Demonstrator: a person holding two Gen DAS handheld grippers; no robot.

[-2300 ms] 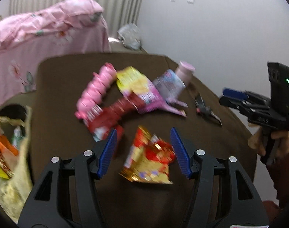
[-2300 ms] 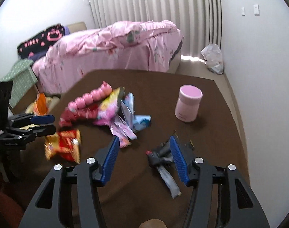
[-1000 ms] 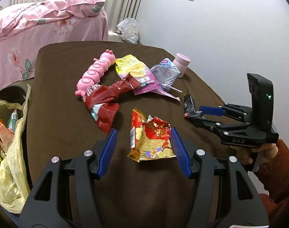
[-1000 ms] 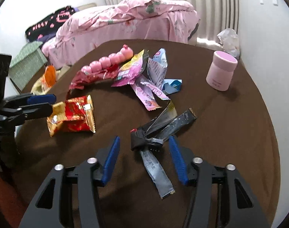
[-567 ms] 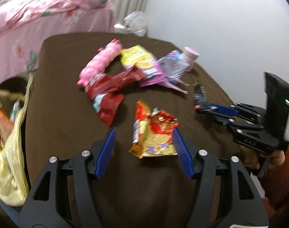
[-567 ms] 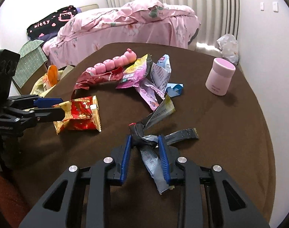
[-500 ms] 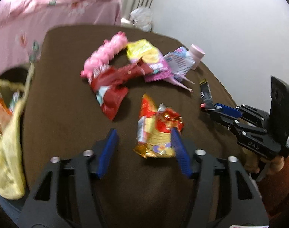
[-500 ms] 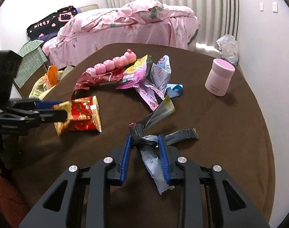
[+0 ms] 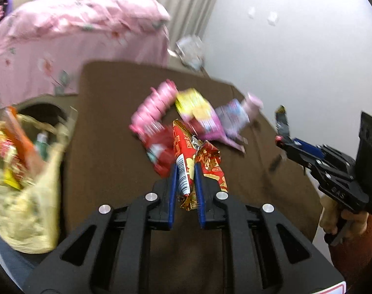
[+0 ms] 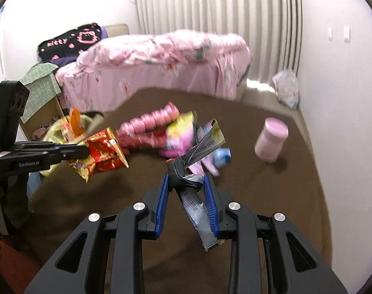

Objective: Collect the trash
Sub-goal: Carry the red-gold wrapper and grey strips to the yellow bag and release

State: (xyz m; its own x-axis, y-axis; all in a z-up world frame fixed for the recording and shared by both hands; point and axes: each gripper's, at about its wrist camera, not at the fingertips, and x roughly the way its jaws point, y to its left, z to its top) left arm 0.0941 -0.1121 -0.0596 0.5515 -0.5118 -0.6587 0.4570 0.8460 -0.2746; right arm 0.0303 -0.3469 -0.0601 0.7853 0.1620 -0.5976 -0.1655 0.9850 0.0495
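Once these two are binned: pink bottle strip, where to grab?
Take the pink bottle strip across its narrow width at the free far end, from above. The near end abuts the red wrapper and yellow packet, crowding a claw.

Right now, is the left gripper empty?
No, the left gripper is clamped on the red and gold snack wrapper.

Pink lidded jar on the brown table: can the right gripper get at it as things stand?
Probably not yet: the right gripper is shut on a knotted grey wrapper bundle. The pink lidded jar stands unobstructed.
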